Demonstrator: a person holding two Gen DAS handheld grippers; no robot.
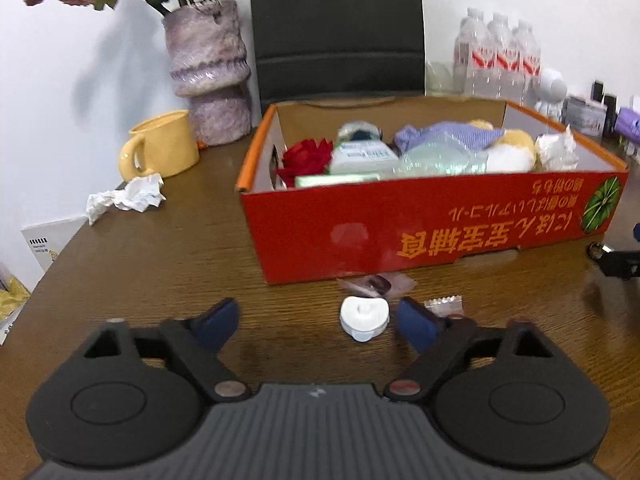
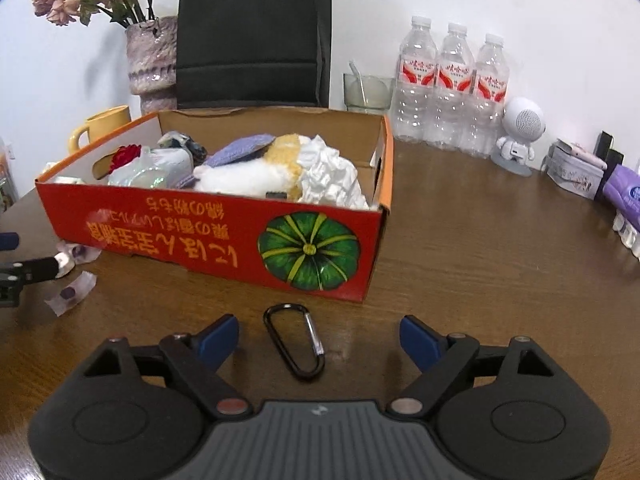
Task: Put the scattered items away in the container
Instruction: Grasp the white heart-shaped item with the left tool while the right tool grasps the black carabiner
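**Two open grippers, each lined up on a small item in front of the red box**

We take the red box (image 1: pixel 400 220) as our landmark; it already holds a rose, a bottle, cloth and crumpled tissue, and what is left lies on the wooden table (image 1: pixel 160 248) along its near wall.

On the left, our left gripper (image 1: pixel 316 322) stands with its blue pads apart and nothing pressed between them. The small white cap-like piece (image 1: pixel 364 317) lies on the table on the near side of the box, between the pads but closer to the right one, with a clear gap on its left. It is squat, with no marked long axis, so we judge that a small shift rightward would centre it. Two clear wrappers (image 1: pixel 376 283) lie between it and the box wall.

On the right, our right gripper (image 2: pixel 318 336) is likewise spread wide and empty. The black carabiner (image 2: pixel 294 342) lies flat just in front of the box's pumpkin picture (image 2: pixel 308 252), left of centre between the pads. Its long axis runs from the box toward us, slanting slightly right, silver gate on the right side. We judge that closing across its narrow width suits that lie.
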